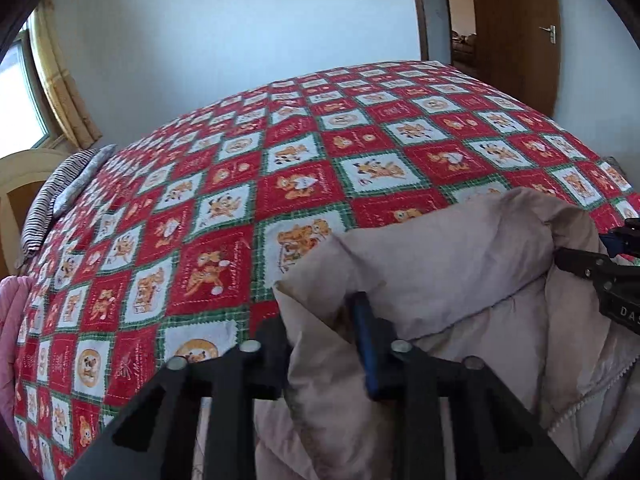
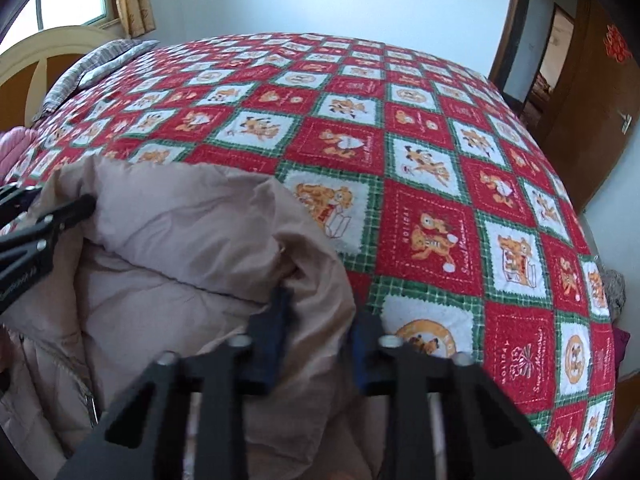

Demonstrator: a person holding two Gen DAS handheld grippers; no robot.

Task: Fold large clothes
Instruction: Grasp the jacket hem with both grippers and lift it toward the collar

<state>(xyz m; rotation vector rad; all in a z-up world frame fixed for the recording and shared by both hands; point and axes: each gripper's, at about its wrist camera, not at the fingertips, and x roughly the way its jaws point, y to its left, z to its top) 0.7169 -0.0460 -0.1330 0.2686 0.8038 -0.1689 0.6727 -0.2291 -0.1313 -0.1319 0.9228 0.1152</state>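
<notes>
— How do the fingers stand?

— Both pairs are nearly closed, each clenched on a fold of the beige padded jacket (image 1: 460,256). The left gripper (image 1: 326,344) pinches the jacket's left corner; the right gripper (image 2: 320,344) pinches the right corner.

— And where is the jacket?

— On the near edge of the bed, over the red, white and green checked bedspread (image 1: 248,184). Its top edge is bunched up between the two grippers, and a zipper (image 1: 592,396) runs down the lower part.

— Anything around it?

— A striped pillow (image 1: 52,200) lies at the head of the bed by the cream headboard (image 2: 44,60). Something pink (image 1: 10,320) sits at the bed's left edge. A brown door (image 1: 516,28) stands open beyond the far corner.

— Any containers?

— I can't make out any.
</notes>
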